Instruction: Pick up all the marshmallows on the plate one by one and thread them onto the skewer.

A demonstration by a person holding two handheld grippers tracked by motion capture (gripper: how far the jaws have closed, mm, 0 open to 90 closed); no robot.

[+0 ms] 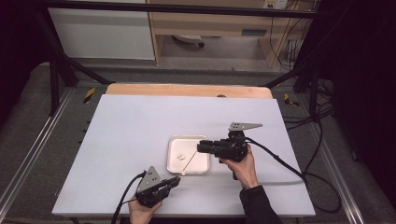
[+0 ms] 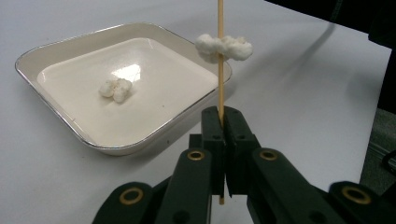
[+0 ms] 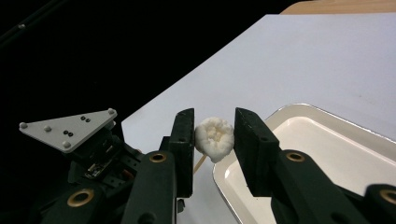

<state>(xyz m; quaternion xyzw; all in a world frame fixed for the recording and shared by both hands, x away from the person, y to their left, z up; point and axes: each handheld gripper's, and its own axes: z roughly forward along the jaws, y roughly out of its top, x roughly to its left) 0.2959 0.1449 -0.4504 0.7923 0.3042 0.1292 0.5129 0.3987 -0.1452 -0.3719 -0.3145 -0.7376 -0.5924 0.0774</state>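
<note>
My left hand-held gripper [image 2: 223, 122] has its jaws pressed together on the lower end of a thin wooden skewer [image 2: 220, 88], which stands up straight out of them in the left gripper view. Partway up the skewer sits a white puffy piece [image 2: 224, 47], threaded onto the stick and hanging over the near corner of the tray [image 2: 56, 135]. In the high view this left hand-held gripper [image 1: 173, 181] is just off the tray's near left corner, and the skewer [image 1: 189, 162] slants from it across the tray's near edge.

My right hand-held gripper [image 3: 214, 135] has its jaws a little apart with that white piece [image 3: 214, 138] between them; the left jaw touches it, while a narrow gap shows beside the right jaw, so I cannot tell whether it is pinched. In the high view this gripper [image 1: 201, 147] reaches in level over the tray's right rim [image 1: 208, 158].

A second white piece [image 2: 116, 89] lies loose on the tray floor, near its middle. The tray rests on the white counter [image 1: 130, 135].
</note>
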